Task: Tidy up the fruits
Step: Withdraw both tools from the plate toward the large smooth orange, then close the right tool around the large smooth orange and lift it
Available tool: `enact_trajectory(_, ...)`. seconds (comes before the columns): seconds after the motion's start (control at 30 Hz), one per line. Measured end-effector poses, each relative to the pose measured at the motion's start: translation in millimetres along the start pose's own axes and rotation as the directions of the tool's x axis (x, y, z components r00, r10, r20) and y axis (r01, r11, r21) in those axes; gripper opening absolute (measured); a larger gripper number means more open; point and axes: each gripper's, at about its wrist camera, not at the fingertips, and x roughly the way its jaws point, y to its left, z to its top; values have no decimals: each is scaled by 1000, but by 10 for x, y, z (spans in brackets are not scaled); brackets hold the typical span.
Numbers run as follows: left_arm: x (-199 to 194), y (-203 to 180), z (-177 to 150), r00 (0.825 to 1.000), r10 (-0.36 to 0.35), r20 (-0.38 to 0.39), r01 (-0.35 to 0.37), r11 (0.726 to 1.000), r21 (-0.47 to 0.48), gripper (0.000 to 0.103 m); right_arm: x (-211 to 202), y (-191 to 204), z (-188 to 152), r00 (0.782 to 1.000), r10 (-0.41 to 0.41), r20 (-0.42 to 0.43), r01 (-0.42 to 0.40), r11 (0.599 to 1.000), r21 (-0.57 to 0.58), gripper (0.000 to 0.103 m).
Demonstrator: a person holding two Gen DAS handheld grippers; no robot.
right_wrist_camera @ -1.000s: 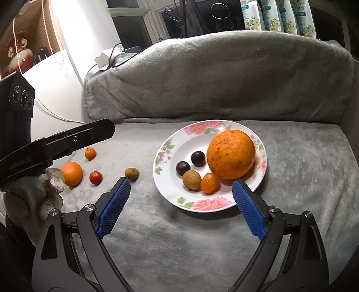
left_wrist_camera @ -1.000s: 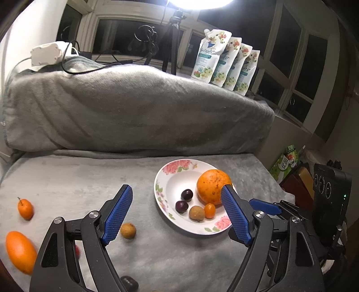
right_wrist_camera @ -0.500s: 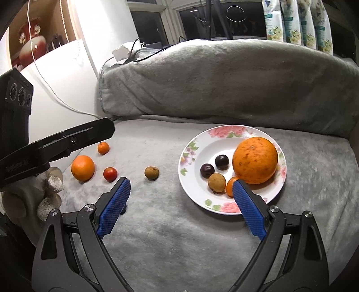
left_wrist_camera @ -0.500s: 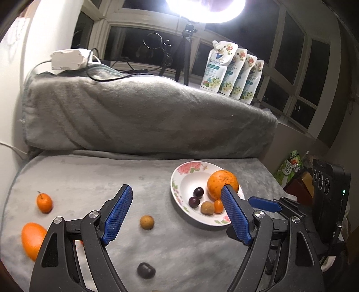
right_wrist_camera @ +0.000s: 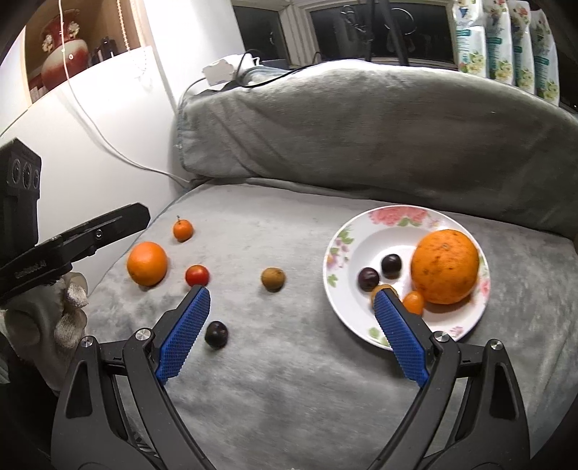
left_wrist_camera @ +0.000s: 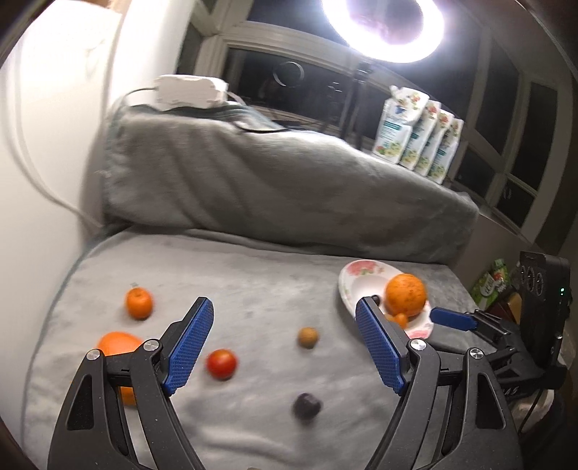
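A flowered white plate [right_wrist_camera: 365, 332] [left_wrist_camera: 352, 285] on the grey blanket holds a big orange [right_wrist_camera: 445, 266] [left_wrist_camera: 405, 294], two dark plums [right_wrist_camera: 368, 279], a brown fruit and a small orange fruit [right_wrist_camera: 414, 302]. Loose on the blanket lie a stemmed tangerine [right_wrist_camera: 182, 230] [left_wrist_camera: 138, 303], an orange [right_wrist_camera: 147, 263] [left_wrist_camera: 117, 343], a red tomato [right_wrist_camera: 197, 275] [left_wrist_camera: 221, 363], a brown fruit [right_wrist_camera: 273, 279] [left_wrist_camera: 307, 337] and a dark plum [right_wrist_camera: 216, 334] [left_wrist_camera: 306, 405]. My left gripper [left_wrist_camera: 285, 318] hangs open above the tomato and brown fruit. My right gripper [right_wrist_camera: 292, 302] is open, empty, just left of the plate.
A rolled grey blanket [right_wrist_camera: 361, 119] backs the surface. A white wall [right_wrist_camera: 90, 144] with a cable borders the left. Several refill pouches [left_wrist_camera: 419, 133] stand on the sill, a white power strip [left_wrist_camera: 188, 90] lies on the roll, and a ring light [left_wrist_camera: 383, 25] glares above.
Both views have swung left. The plate has slid toward the right of each view, and the loose fruits at the left have come into fuller sight. Both grippers have stayed open and empty.
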Motion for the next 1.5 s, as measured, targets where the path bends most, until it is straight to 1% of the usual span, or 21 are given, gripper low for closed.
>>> enact_trajectory(0.2, -105, 338, -122, 999, 53, -8, -53, 997, -48, 81, 104, 95, 70, 999, 51, -12, -51, 999, -1, 94)
enact_trajectory(0.37, -159, 633, -255, 996, 80, -26, -82, 991, -103, 81, 223, 183, 156, 995, 95, -22, -95, 995, 10, 94)
enact_trajectory(0.5, -177, 858, -348, 994, 101, -43, -106, 983, -153, 81, 353, 307, 226, 988, 150, -43, -149, 989, 16, 94)
enact_trajectory(0.67, -174, 1062, -472, 990, 123, -64, -133, 973, -189, 81, 579, 557, 295, 976, 199, -89, -200, 980, -6, 94)
enact_trajectory(0.9, -83, 1285, -572, 988, 118, -98, -138, 962, -235, 81, 932, 881, 374, 947, 280, -159, -284, 959, -2, 94)
enact_trajectory(1.03, -35, 1368, -625, 988, 104, -117, -131, 959, -252, 79, 1090, 1005, 391, 932, 311, -187, -313, 949, 15, 94)
enact_trajectory(1.23, 42, 1429, -658, 988, 73, -137, -109, 956, -274, 79, 1350, 1190, 404, 899, 370, -233, -366, 929, 61, 94)
enact_trajectory(1.37, 90, 1437, -664, 988, 49, -147, -89, 957, -278, 79, 1510, 1280, 413, 876, 401, -266, -394, 915, 82, 84)
enact_trajectory(1.47, 118, 1457, -667, 988, 38, -152, -81, 955, -287, 79, 1621, 1316, 430, 859, 425, -285, -414, 905, 101, 83)
enact_trajectory(1.5, 129, 1466, -664, 987, 35, -154, -78, 954, -290, 77, 1657, 1329, 434, 854, 431, -292, -419, 902, 107, 83)
